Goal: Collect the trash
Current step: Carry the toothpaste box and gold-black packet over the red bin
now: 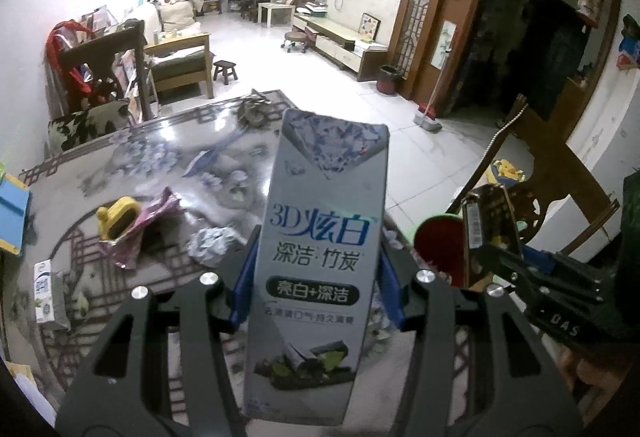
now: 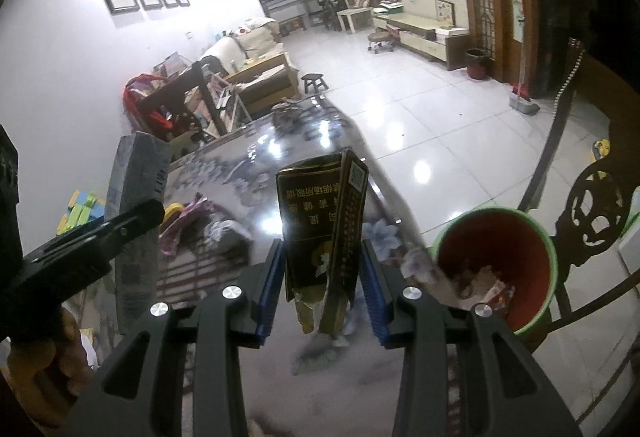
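Two boxes are off the table at once — we carry one in each gripper. Our left gripper [image 1: 318, 277] is clamped on a grey toothpaste box [image 1: 320, 257], blue pads pressing both long sides; the box stands upright between the fingers and rises well past their tips. Our right gripper [image 2: 320, 287] grips a black-and-gold cigarette pack [image 2: 322, 233], also upright, its lower end torn and ragged between the pads.

Just right of the right gripper and below it sits the red bin with a green rim [image 2: 496, 265], scraps already lying in its bottom. From the left wrist view that bin [image 1: 438, 249] shows partly hidden behind the right gripper [image 1: 504, 249] and its pack.

Ahead of the left gripper, on the patterned glass table [image 1: 168, 141], lie a crumpled white paper ball [image 1: 212, 245], a pink wrapper [image 1: 148, 225] touching a yellow toy [image 1: 116, 221], and — far to its left, near the edge — a small white carton [image 1: 46, 291].
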`<state>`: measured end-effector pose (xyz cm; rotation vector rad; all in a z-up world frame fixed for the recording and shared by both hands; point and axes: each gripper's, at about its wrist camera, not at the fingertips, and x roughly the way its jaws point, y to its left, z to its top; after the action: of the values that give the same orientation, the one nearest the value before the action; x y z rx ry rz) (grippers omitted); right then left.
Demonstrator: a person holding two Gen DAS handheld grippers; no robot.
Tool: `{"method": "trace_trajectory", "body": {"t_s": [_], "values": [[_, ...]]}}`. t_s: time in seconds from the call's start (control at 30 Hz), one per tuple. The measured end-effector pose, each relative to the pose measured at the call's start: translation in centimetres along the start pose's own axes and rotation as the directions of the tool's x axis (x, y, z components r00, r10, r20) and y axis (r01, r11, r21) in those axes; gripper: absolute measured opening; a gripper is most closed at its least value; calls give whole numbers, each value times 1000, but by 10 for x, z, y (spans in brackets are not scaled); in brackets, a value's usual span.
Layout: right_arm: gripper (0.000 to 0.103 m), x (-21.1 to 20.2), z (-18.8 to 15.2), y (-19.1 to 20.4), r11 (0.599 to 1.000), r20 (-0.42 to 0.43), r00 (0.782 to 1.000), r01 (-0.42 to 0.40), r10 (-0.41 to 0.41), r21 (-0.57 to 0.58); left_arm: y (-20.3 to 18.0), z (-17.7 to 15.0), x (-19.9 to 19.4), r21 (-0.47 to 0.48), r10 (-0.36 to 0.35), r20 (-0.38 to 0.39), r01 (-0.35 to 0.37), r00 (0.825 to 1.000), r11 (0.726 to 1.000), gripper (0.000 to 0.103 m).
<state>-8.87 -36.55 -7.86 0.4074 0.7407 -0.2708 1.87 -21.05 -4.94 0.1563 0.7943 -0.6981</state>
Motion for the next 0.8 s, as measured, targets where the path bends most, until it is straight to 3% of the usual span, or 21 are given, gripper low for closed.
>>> {"method": "trace_trajectory", "body": {"t_s": [0.8], "values": [[36,3,22,-147,985,-7,994,111,-111,131,-137,28,95,111,-92,-52,97,994,989,50]]}}
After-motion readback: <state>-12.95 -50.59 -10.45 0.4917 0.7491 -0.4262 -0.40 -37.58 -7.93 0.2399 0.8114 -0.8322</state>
